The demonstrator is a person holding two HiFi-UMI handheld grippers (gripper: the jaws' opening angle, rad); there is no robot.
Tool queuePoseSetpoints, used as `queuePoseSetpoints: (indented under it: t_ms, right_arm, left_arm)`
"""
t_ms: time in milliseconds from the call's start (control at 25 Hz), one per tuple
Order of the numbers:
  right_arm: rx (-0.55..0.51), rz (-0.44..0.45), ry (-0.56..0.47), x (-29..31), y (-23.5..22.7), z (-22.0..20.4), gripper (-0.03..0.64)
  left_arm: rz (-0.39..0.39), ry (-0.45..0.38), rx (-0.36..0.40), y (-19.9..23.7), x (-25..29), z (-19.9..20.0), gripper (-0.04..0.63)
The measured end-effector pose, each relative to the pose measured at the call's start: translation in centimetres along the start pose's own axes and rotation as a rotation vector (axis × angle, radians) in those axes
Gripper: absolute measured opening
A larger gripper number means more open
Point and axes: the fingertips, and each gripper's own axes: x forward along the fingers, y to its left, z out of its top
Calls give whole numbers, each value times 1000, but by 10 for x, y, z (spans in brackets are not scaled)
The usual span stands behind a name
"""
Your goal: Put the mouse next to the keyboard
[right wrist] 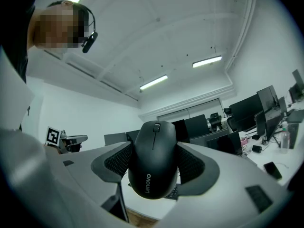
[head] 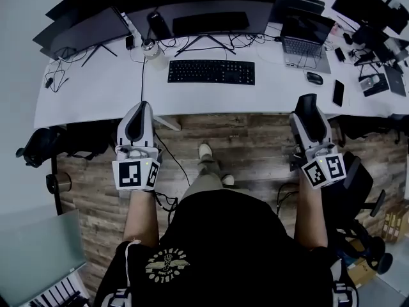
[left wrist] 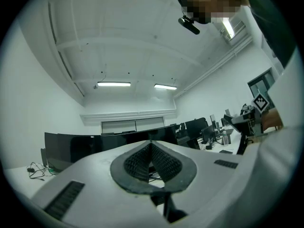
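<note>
A black computer mouse (right wrist: 153,160) sits between the jaws of my right gripper (right wrist: 154,163), whose dark pads press on both of its sides. In the head view the right gripper (head: 309,110) hovers over the wooden floor just in front of the desk's front edge, right of the black keyboard (head: 211,71). The keyboard lies at the middle of the white desk (head: 102,94). My left gripper (head: 140,110) is held at the desk's front edge, left of the keyboard. Its pads meet with nothing between them in the left gripper view (left wrist: 151,159).
A second dark mouse (head: 314,77) lies on the desk beside an open laptop (head: 307,40). Monitors (head: 211,8) line the back with cables under them. A phone (head: 338,93) lies right of that mouse. Office chairs (head: 41,146) stand on the floor on both sides.
</note>
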Motion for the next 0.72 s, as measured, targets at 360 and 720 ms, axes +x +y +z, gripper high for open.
queuePoseSetpoints:
  t_ms: [360,720]
  right_arm:
    - [2,-19,15,53,-12,-5,298]
    - [3,-50,49,109,-22,-11,298]
  left_arm:
    - [-20,11,-1,22,54,-18,2]
    - [-44,36,-27,47,112,-38,2]
